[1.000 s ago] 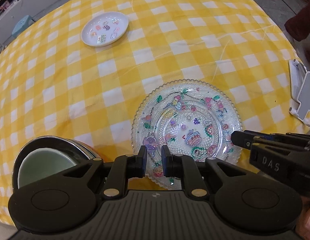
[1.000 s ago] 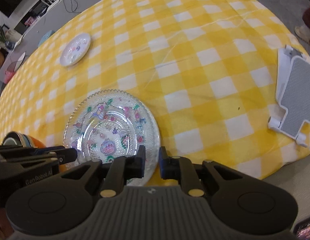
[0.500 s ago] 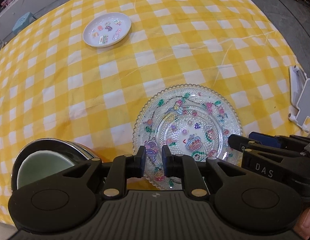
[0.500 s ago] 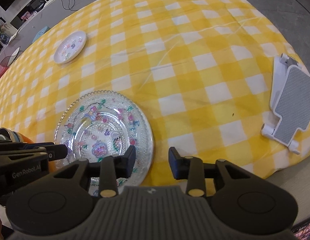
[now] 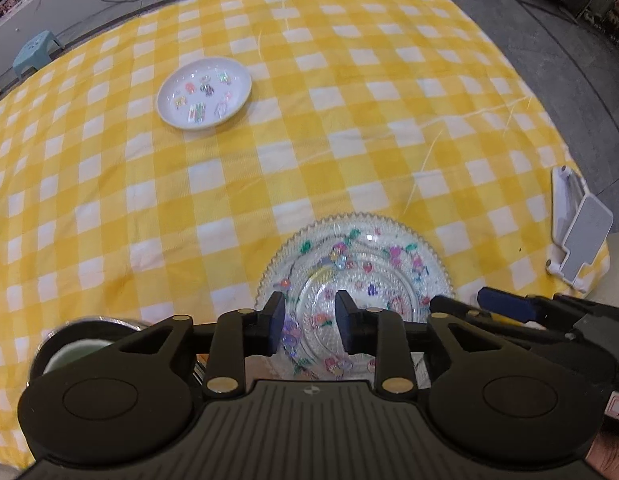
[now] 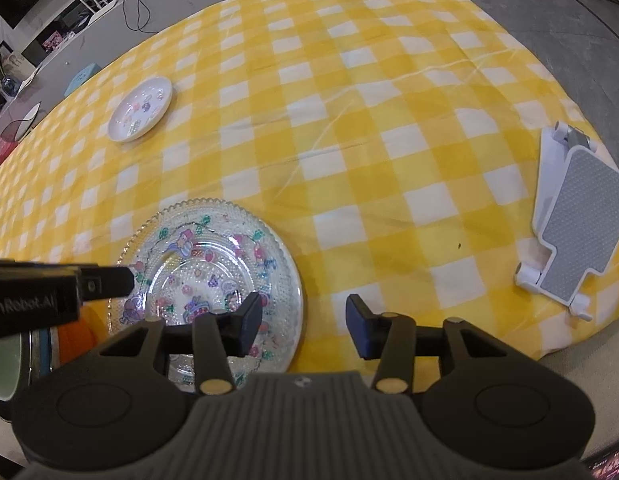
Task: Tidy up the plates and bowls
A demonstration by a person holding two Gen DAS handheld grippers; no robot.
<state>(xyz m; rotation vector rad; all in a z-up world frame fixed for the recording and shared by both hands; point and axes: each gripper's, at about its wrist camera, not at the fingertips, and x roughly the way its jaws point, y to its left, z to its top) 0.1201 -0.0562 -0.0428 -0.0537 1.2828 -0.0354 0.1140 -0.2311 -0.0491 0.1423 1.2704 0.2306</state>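
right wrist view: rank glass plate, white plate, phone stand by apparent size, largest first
1. Glass plate, nearest the camera, so partly inflated.
2. Phone stand, at the right table edge.
3. White plate, far off; its true size against the stand is unsure.

left gripper [image 5: 310, 322]: jaws now apart | right gripper [image 6: 304, 328]: jaws spread wider
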